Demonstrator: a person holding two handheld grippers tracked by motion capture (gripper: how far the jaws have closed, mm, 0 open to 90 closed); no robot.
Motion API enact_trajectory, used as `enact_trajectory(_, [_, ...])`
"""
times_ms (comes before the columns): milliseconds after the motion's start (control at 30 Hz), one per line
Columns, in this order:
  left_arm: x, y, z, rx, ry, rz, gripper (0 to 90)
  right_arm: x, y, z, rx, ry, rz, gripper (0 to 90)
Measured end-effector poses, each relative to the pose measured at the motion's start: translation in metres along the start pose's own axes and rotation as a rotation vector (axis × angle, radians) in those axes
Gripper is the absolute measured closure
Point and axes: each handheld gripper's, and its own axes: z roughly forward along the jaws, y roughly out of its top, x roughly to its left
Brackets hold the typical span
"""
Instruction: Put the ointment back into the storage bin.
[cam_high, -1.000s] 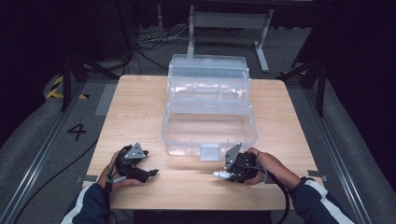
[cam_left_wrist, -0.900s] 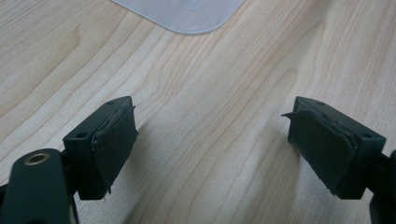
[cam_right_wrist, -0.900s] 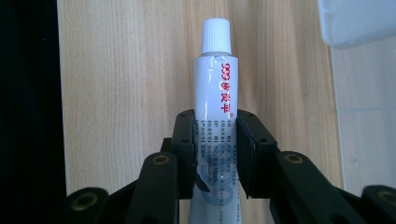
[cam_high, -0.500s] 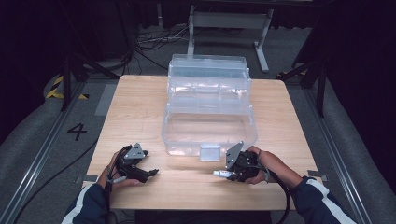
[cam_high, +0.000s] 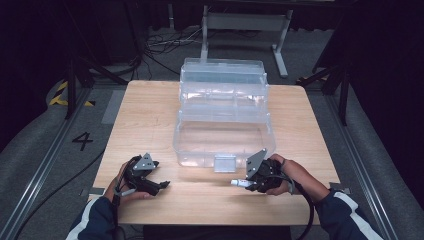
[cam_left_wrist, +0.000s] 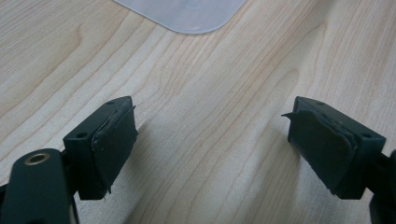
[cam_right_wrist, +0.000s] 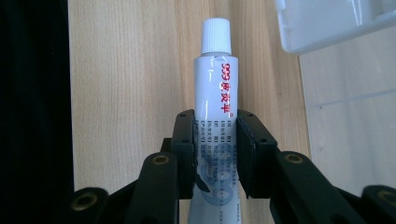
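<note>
A white tube with a white cap and red lettering (cam_right_wrist: 215, 93) is clamped between the pads of my right gripper (cam_right_wrist: 215, 154); its cap end pokes out to the left in the high view (cam_high: 239, 183). My right gripper (cam_high: 250, 181) hovers near the table's front edge, just in front of the clear plastic box (cam_high: 222, 125). The box stands open with stepped tiers and a latch at its front. My left gripper (cam_high: 162, 185) rests at the front left, open, with bare wood between its pads (cam_left_wrist: 114, 140).
The wooden table (cam_high: 145, 120) has free surface left and right of the box. A corner of the clear box (cam_left_wrist: 187, 16) lies just ahead of the left gripper. Dark floor, cables and a metal frame (cam_high: 245, 25) lie beyond the table.
</note>
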Motion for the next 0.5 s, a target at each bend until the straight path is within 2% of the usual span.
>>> enact_trajectory(133, [0.000, 0.000, 0.000, -0.001, 0.004, -0.002, 15.8, -0.001, 0.000, -0.003, -0.009, -0.002, -0.013, 71.0])
enact_trajectory(167, [0.000, 0.000, 0.000, -0.001, 0.004, -0.002, 15.8, 0.000, 0.000, -0.007, -0.012, -0.007, -0.003, 71.0])
enact_trajectory(500, [0.000, 0.000, 0.000, 0.001, 0.003, -0.003, 15.8, 0.001, 0.003, -0.030, -0.026, -0.039, -0.022, 71.0])
